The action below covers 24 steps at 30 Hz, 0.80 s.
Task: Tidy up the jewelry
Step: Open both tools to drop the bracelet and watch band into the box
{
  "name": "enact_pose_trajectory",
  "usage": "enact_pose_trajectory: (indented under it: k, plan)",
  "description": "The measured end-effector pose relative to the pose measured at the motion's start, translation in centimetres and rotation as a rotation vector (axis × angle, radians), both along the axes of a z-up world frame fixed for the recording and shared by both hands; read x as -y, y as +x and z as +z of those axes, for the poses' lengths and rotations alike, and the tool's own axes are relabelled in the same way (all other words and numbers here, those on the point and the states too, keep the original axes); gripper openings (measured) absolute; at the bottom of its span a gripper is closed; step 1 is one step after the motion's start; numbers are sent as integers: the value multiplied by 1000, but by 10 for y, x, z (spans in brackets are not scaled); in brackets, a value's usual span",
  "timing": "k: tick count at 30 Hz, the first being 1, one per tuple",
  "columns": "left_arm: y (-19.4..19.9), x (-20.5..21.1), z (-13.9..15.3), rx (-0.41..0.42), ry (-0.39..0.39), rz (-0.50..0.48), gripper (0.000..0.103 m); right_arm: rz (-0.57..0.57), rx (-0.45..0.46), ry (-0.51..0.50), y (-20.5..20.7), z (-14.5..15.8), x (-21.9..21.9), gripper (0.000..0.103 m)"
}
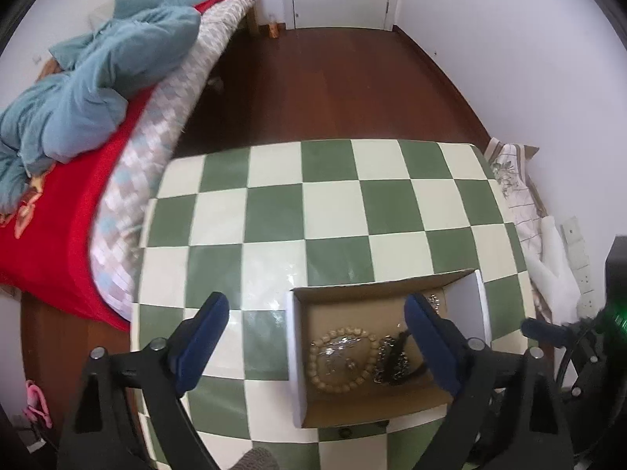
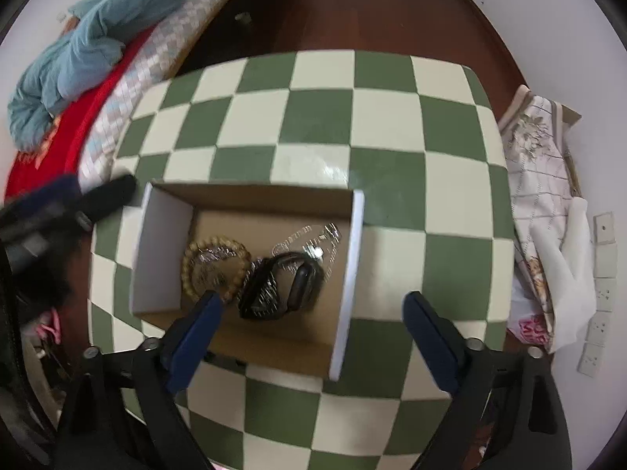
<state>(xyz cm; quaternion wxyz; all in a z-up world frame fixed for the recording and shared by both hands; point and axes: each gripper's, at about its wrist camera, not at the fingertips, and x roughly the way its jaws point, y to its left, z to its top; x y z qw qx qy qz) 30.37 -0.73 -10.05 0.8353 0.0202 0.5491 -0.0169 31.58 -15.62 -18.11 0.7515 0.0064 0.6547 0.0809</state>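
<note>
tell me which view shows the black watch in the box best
The right wrist view: the black wristwatch with its looped strap lies unobstructed in the middle of the open cardboard box. In the left wrist view the left tongs' right blue finger partly covers it, leaving a dark, chain-tangled sliver.

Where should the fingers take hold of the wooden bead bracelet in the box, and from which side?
Probably from above, pinching the bead ring's left arc. The wooden bead bracelet lies flat on the floor of the cardboard box, whose walls block a sideways approach. Its right arc sits against the black watch, while the left arc looks clear.
</note>
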Motion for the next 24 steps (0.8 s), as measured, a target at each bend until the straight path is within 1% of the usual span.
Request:
enact_pose_trajectory:
  k: [1,3,6,13,20,24]
  plan:
    - [-1,0,1,0,15,6,103,2,-1,-6,-4,0,0,101]
    - [-6,0,4,17,53,9,103,-4,-5,-30,-11,-2,0,101]
    - [-16,-2,5,41,89,15,103,-27,-2,-38,-20,-3,1,103]
    - [-38,-10,4,61,115,41,103,-72,59,-77,-39,8,5,103]
    - [-65,-18,11,106,117,65,103,-107,162,-123,-60,36,10,103]
    - [-84,-21,20,142,144,78,103,-125,207,-125,-73,52,14,103]
